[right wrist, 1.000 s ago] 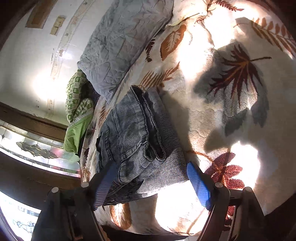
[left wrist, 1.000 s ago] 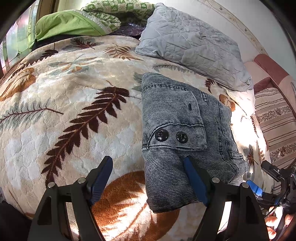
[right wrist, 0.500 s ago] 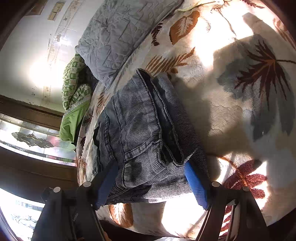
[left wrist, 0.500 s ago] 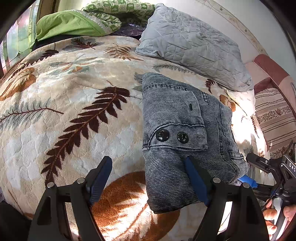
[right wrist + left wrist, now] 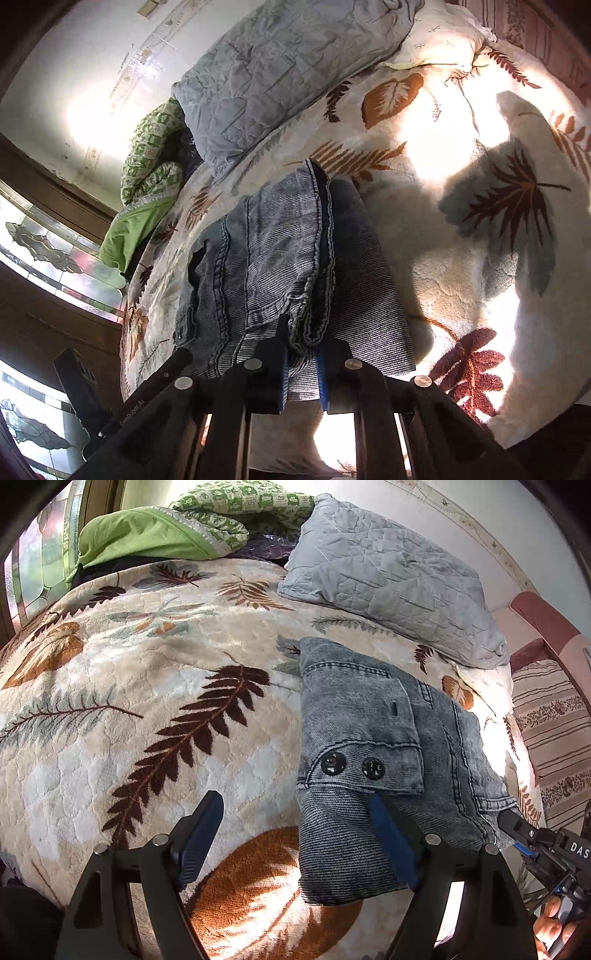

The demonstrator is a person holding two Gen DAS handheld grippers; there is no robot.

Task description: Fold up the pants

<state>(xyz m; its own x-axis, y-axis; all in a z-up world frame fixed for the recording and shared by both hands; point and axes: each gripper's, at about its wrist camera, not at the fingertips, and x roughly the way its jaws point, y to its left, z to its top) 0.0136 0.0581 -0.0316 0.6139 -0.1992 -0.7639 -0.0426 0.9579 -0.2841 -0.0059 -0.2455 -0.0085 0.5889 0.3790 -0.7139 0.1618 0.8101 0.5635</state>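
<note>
Jeans [image 5: 373,738] folded on blanket [image 5: 147,709], right gripper [image 5: 301,363] just closed, pinching their edge at 4 o'clock, left gripper [image 5: 295,834] spread wide

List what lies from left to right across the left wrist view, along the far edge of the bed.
Window → green pillow → green checked quilt → grey quilted pillow → striped cushion.

Right gripper [image 5: 302,363] jaws just closed on folded pants [image 5: 280,266] edge.
</note>
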